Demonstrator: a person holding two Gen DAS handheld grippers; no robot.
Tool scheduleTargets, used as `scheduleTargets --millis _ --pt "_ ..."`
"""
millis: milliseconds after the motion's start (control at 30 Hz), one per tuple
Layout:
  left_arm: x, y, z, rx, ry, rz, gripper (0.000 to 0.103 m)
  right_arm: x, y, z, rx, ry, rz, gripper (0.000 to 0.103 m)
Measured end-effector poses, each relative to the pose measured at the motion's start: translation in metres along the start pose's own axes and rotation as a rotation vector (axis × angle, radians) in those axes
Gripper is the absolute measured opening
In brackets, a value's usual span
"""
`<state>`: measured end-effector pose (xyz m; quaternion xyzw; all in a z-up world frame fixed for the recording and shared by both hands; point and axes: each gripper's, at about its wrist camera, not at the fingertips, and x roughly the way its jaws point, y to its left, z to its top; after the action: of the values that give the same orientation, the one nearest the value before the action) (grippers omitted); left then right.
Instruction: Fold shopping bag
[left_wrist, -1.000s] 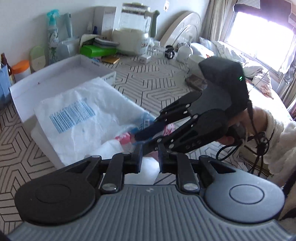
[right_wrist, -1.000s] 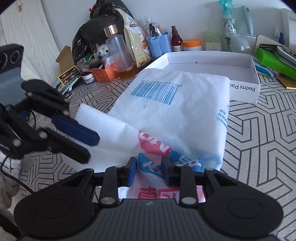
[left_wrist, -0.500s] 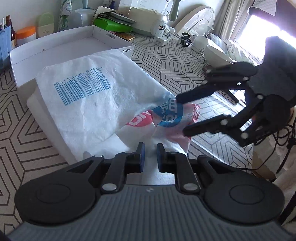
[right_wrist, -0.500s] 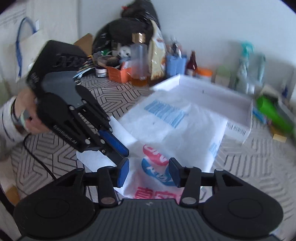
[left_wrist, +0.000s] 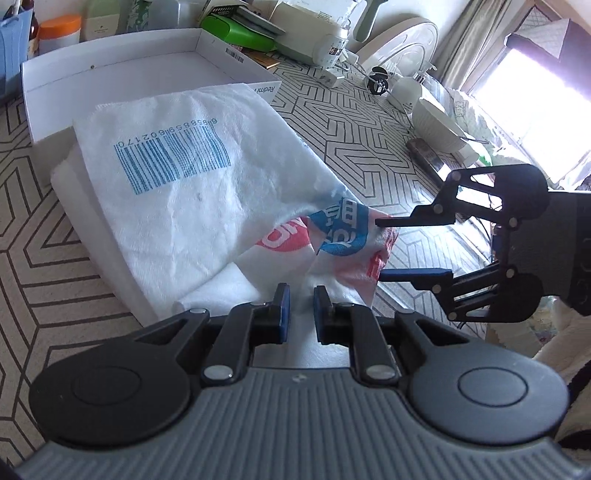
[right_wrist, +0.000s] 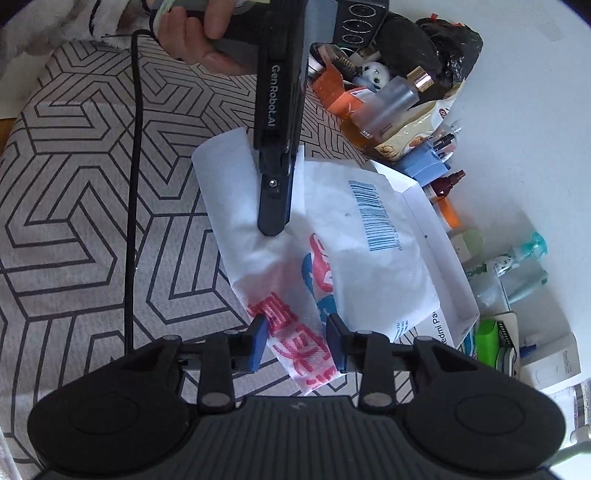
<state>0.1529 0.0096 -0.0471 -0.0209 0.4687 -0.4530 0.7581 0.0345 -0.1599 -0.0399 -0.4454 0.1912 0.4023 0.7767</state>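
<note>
Fingers of the left gripper (left_wrist: 298, 308) stand nearest in its own view, a narrow gap between them, poised over the plain white near edge of the shopping bag (left_wrist: 192, 192) without visibly pinching it. Just beyond, the right gripper (left_wrist: 378, 249) comes in from the side with its jaws spread wide, the printed red-and-blue corner of the bag sitting between them, raised and crumpled off the table (left_wrist: 55, 280). From the right wrist view that same gripper (right_wrist: 295, 334) straddles the red lettering, open on both sides of it. The bag itself lies partly folded on the patterned table, barcode face up, its far edge overlapping the white box lid (left_wrist: 122, 70) behind. It looks thin, light and soft, probably a little slippery, so it should crease easily but slide and spring back; a firm pinch at the lifted printed corner, with the other edge pinned, seems the best hold. Bottles and clutter (right_wrist: 424, 110) crowd the far wall.
</note>
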Motion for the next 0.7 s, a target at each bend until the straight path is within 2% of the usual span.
scheduleTargets --millis 100,267,367,400,533,700 --pt "0.000 0.005 0.001 -0.018 -0.003 -0.025 0.014 0.003 -0.002 -0.002 0.001 -0.041 0.021 0.040" --pt "0.002 0.010 0.001 -0.029 -0.003 -0.051 0.014 0.010 -0.014 -0.005 0.073 -0.130 0.081 0.040" --pt "0.003 0.015 0.001 -0.052 -0.004 -0.073 0.014 0.013 -0.025 -0.010 0.145 -0.163 0.144 0.031" --pt "0.004 0.018 0.001 -0.061 -0.004 -0.084 0.014 0.016 -0.033 -0.012 0.211 -0.161 0.184 0.028" --pt "0.003 0.025 0.000 -0.069 -0.016 -0.116 0.013 0.033 -0.073 -0.025 0.532 -0.117 0.381 0.027" --pt "-0.016 0.020 -0.003 -0.025 -0.085 -0.101 0.013 0.051 -0.108 -0.044 0.859 -0.056 0.573 0.024"
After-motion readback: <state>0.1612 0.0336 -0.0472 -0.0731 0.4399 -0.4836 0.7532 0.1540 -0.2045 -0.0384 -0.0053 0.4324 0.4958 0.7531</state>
